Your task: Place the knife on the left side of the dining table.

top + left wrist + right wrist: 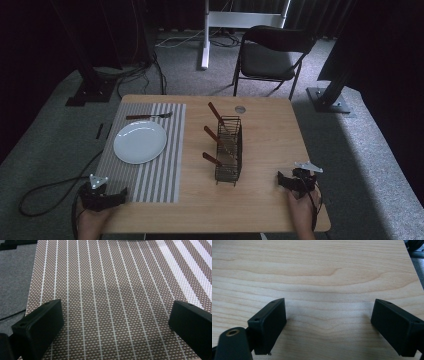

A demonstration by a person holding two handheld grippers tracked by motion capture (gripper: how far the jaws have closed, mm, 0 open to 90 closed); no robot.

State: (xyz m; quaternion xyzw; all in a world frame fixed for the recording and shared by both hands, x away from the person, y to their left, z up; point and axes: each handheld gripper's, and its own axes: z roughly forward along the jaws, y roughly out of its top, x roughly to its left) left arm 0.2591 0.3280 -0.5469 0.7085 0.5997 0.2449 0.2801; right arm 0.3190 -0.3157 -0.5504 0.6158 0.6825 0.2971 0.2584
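Placemat (pixel 150 165), long axis running away from the person, left tool (pixel 115 327) spread over it, right tool (pixel 329 325) spread.

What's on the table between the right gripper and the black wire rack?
Nothing: in the high view, bare wooden table separates the right gripper from the black wire rack.

Each hand-held gripper, left gripper (pixel 121 193) and right gripper (pixel 280 180), is matt black with two blocky rectangular jaws bearing small screw holes, a grey three-cornered plate on top and a trailing black cable.
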